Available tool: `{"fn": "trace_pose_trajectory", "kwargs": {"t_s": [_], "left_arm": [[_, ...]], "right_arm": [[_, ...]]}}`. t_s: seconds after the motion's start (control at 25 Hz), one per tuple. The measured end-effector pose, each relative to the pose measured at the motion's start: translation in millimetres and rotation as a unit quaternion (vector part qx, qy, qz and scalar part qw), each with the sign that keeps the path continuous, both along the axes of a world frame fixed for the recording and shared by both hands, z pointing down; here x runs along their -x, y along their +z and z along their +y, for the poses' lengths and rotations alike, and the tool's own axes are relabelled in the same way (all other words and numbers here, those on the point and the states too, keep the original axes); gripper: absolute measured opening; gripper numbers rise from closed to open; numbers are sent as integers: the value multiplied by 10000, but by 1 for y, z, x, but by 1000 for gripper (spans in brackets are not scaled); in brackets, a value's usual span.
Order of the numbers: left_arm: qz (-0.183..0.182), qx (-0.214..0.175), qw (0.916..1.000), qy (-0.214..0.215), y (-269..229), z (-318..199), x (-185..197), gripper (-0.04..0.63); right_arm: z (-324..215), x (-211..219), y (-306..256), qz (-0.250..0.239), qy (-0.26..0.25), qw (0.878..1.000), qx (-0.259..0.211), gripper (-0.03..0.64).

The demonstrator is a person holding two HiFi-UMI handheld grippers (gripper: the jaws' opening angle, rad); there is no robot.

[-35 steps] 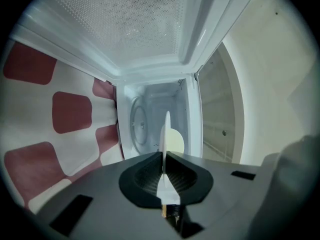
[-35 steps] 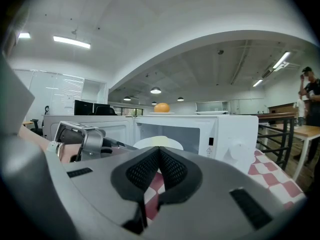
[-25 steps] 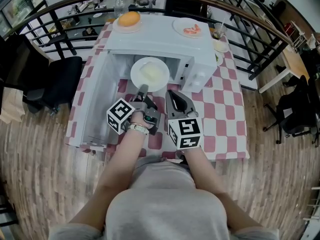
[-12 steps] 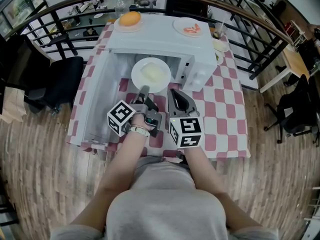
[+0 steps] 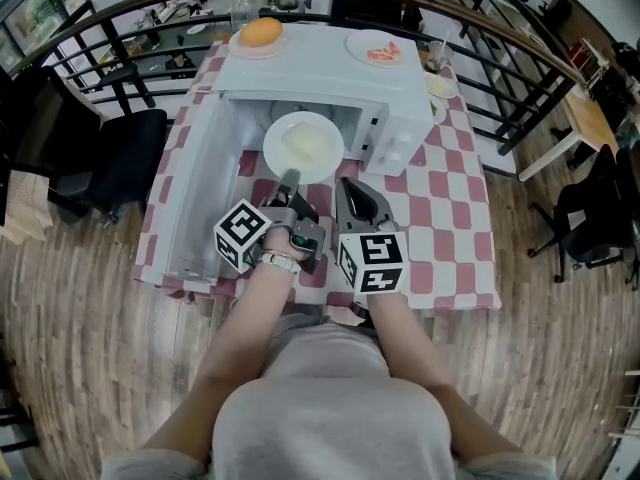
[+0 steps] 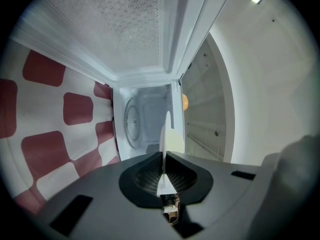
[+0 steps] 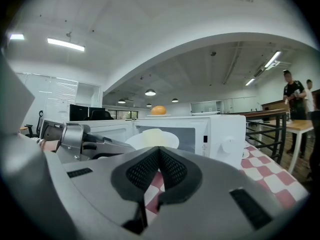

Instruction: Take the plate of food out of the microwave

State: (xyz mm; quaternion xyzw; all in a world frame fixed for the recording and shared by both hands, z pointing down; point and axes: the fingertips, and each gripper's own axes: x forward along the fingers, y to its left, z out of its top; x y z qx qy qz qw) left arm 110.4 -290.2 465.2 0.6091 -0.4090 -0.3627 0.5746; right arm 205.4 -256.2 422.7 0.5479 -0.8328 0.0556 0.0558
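plate (image 5: pixel 303 146) hardly moved, open door (image 5: pixel 185 203) beside it.

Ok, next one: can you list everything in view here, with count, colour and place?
microwave: one, white, on the table, door open to the left
plate of food: one, white, pale food, at the microwave's opening
tablecloth: one, red and white checks, over the table
orange round food: one, on a plate, microwave top, left
plate with pink food: one, white, microwave top, right
bottle: one, clear, behind the microwave
chair: one, black, left of the table
railing: one, black, behind the table
left gripper: grey, shut on the plate's near rim
right gripper: grey, shut, empty
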Motion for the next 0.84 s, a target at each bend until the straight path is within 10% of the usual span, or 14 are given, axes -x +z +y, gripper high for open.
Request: {"fn": "trace_pose_trajectory", "kwargs": {"t_s": [0.84], "left_arm": [[97,25,9999,27,-2,12,-15,17]], "right_arm": [[15,-15,-2,68,-5,10000,1,23]]}}
